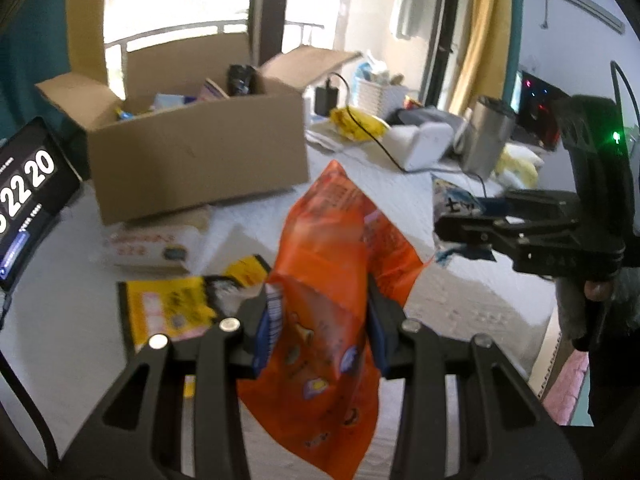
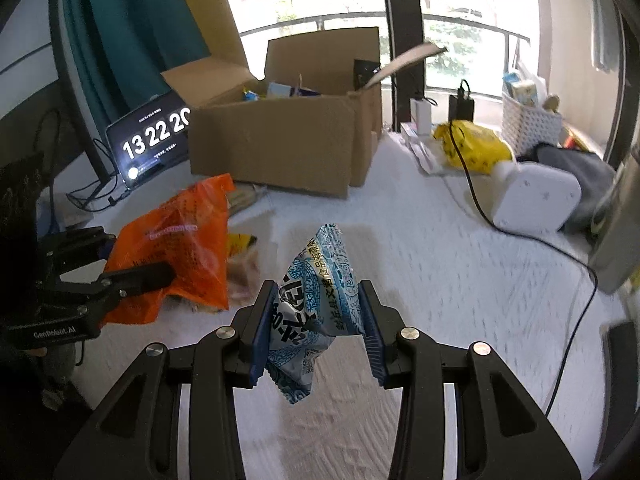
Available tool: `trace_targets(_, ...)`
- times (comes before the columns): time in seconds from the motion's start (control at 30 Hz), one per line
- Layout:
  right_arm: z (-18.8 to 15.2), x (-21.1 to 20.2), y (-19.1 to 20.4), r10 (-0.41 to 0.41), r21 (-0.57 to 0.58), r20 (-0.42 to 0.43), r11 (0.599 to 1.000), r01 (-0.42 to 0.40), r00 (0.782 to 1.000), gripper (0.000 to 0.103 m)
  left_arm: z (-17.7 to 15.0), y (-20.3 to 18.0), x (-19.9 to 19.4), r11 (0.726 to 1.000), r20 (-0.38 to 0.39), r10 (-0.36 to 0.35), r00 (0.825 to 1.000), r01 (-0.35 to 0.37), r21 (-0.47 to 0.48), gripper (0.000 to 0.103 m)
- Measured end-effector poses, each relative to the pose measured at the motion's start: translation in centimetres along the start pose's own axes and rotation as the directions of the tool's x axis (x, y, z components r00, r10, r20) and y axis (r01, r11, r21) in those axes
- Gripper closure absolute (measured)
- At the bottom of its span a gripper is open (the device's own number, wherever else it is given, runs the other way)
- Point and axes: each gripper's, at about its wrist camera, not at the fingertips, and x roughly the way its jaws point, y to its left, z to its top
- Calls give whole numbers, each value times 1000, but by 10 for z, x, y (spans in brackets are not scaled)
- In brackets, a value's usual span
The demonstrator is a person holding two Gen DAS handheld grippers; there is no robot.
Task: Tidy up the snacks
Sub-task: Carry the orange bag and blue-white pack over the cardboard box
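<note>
1. The left gripper (image 1: 320,320) has its jaws clamped on an orange snack bag (image 1: 332,280), and the right gripper (image 2: 320,320) has its jaws pressed on a blue-and-white snack packet (image 2: 312,308); both packs are held clear above the white-covered bench (image 2: 440,280).
2. Only the left wrist view shows a yellow packet (image 1: 168,308) lying flat near the bench's near left edge and a white pack (image 1: 152,244) tucked against the front of the cardboard box (image 1: 200,156).
3. Only the right wrist view shows the whole clock screen (image 2: 154,140) left of the box, and a yellow bag (image 2: 472,144) with a white basket (image 2: 528,124) towards the far right edge.
4. Both grippers point forward and downward towards the bench; the right one sits to the right in the left view, with a finger of the person's hand (image 1: 596,290) under it.
5. The orange bag's long axis runs from the near side up and away towards the box, with its crumpled bottom hanging below the pads.
6. The blue packet stands tilted, upper corner leaning right, lower corner dangling.
</note>
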Motion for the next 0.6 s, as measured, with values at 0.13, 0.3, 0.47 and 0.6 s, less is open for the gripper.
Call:
trace_targets(0.13,12,3,2,6,-12,7,1000,-6,1000,61,11,15,-7,1000,26,22,999,-22,-15,63)
trace_targets(0.3,30,8,4,11,-26,24,1000,-11,1000,61,24,32,-11,998,53,53,997,-51,-34,63)
trace_targets(0.47,50,13,4,18,-47,45,999,-16,999,61,39,52,-16,995,84,90,992,-86,-58,63)
trace_targets(0.6,63,17,2,22,-55,60,998,-19,998,61,52,66,-19,991,106,121,987,-113,-72,63)
